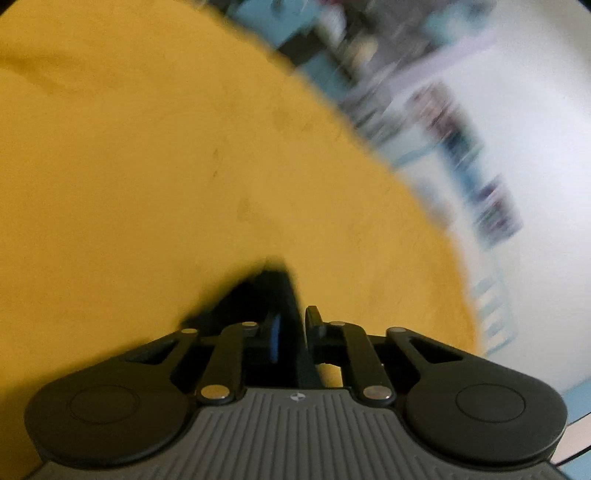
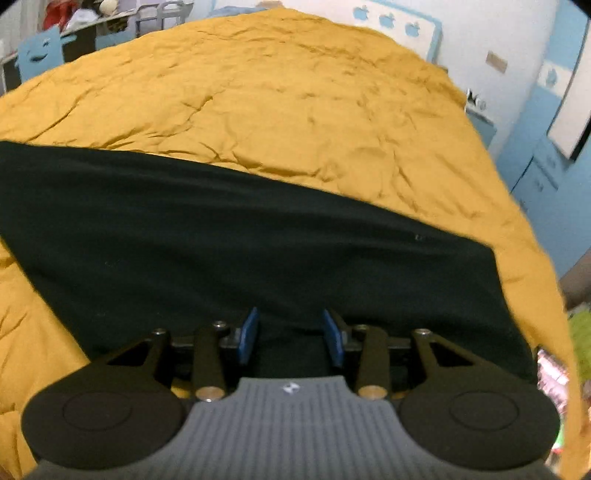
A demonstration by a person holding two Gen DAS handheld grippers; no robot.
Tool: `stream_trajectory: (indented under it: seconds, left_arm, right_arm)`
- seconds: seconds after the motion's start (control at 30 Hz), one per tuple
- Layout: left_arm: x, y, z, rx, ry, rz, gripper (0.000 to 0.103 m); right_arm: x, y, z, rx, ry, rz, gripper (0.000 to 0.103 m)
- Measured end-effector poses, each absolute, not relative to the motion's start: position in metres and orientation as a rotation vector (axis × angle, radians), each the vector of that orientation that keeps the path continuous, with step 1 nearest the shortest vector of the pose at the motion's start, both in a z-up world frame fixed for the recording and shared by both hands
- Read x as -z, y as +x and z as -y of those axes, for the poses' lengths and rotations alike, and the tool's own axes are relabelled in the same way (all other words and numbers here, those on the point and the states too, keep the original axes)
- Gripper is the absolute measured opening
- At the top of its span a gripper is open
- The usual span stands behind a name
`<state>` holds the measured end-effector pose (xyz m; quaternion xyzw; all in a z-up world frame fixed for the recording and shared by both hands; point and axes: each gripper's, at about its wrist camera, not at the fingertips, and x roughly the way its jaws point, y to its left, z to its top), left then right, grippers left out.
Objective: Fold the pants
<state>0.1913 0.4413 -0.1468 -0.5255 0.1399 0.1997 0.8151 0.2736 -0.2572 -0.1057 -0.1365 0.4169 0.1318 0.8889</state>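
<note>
- Pants of dark, near-black cloth (image 2: 258,240) lie flat across the mustard-yellow bedspread (image 2: 295,92).
- Left gripper (image 1: 291,321) seems clenched on a dark fabric corner (image 1: 269,284); the view is blurred.
- Right gripper (image 2: 290,332) hovers released over the cloth; the fold is starting, and next it needs a matching edge grip.

- One pair of dark pants (image 2: 236,236), spread flat.
- One mustard-yellow bedcover (image 2: 288,96) under them.
- Two grippers: the left gripper (image 1: 293,325) and the right gripper (image 2: 290,338).
- Two blue pads (image 2: 248,336) on the right gripper.
- Three blue apple shapes (image 2: 387,19) on the wall.
- One blue cutout face (image 2: 38,51) at the far left.
</note>
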Motion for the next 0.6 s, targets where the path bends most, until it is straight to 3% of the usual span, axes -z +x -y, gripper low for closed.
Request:
stream_trajectory:
  seconds: [0.07, 0.13, 0.2, 0.43, 0.6]
  left_arm:
    - [0.142, 0.177, -0.446, -0.49, -1.136, -0.254, 0.017]
    - [0.148, 0.175, -0.448, -0.516, -1.142, -0.33, 0.026]
    - [0.159, 0.174, -0.446, -0.524, -1.139, -0.413, 0.026]
    - [0.18, 0.166, -0.417, -0.444, -1.142, -0.456, 0.037]
    - [0.173, 0.169, -0.408, -0.411, -1.16, -0.447, 0.057]
  right_arm:
    - [0.105, 0.272, 0.255, -0.285, -0.271, -0.87, 0.036]
    - [0.106, 0.269, 0.253, -0.284, -0.258, -0.875, 0.036]
    - [0.109, 0.269, 0.249, -0.284, -0.253, -0.876, 0.036]
    - [0.104, 0.265, 0.231, -0.314, -0.248, -0.852, 0.037]
    - [0.096, 0.264, 0.206, -0.407, -0.144, -0.82, 0.037]
